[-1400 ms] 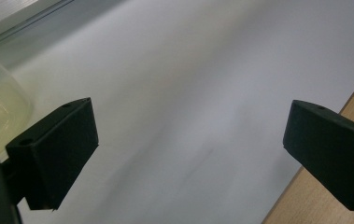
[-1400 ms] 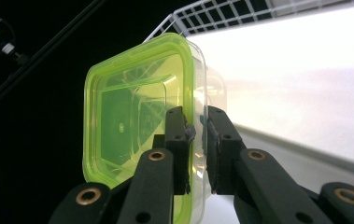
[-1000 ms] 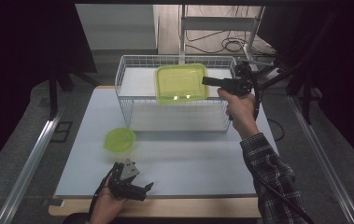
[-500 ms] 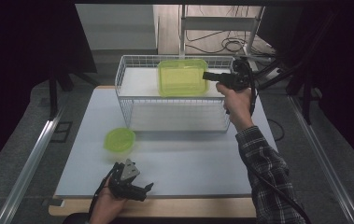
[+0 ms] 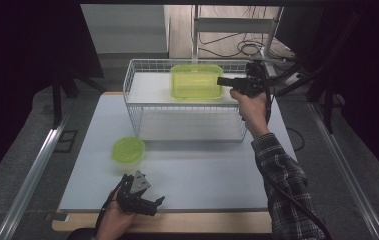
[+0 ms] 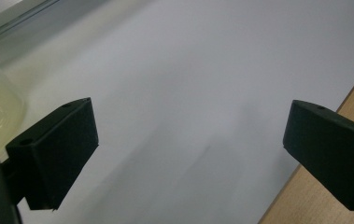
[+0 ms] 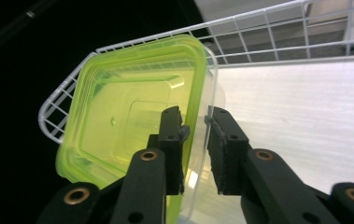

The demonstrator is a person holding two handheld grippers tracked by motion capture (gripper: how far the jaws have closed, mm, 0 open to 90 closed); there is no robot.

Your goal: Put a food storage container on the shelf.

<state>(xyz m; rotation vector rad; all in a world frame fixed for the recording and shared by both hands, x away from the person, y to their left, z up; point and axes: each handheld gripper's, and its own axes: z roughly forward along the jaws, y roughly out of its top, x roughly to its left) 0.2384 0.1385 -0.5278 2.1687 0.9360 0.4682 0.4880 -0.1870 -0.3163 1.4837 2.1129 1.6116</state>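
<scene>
A small round green-lidded container (image 5: 128, 150) stands on the white table mat (image 5: 202, 170), left of centre in the high view; its clear wall shows at the left edge of the left gripper view. The wooden table edge (image 5: 202, 222) runs along the bottom. Cables (image 5: 244, 47) lie on the floor at upper centre. A metal rail (image 5: 34, 170) runs diagonally at lower left.
</scene>
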